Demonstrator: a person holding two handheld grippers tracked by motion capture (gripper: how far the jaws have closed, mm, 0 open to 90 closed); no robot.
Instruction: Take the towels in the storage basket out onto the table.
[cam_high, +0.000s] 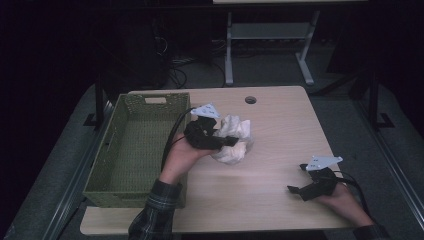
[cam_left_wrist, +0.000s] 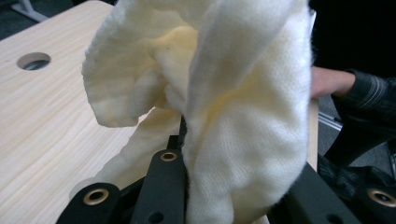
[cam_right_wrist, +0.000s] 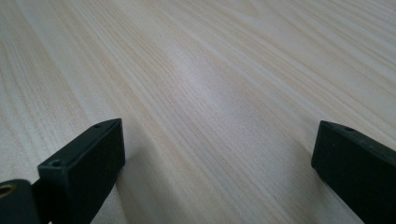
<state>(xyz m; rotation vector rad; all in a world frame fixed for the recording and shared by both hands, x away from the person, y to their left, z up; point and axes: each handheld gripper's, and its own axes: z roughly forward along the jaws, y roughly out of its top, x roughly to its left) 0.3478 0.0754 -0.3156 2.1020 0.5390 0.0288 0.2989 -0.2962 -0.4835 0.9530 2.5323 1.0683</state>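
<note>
A crumpled cream cloth (cam_high: 232, 139) hangs bunched just above the middle of the wooden table (cam_high: 280, 120). My left gripper (cam_high: 231, 142) is shut on it, held in a hand beside the basket. In the left gripper view the cloth (cam_left_wrist: 224, 93) drapes up and over the black jaws, folded thickly between them. My right gripper (cam_high: 295, 189) rests low at the table's front right, open, and its view has bare wood (cam_right_wrist: 201, 93) between the two wide-set fingers (cam_right_wrist: 86, 163).
A green woven plastic basket (cam_high: 102, 172) stands on the table's left side, nothing visible inside. A round cable hole (cam_high: 250, 100) sits near the far edge. Beyond the table are a white desk frame (cam_high: 270, 35) and cables on a dark floor.
</note>
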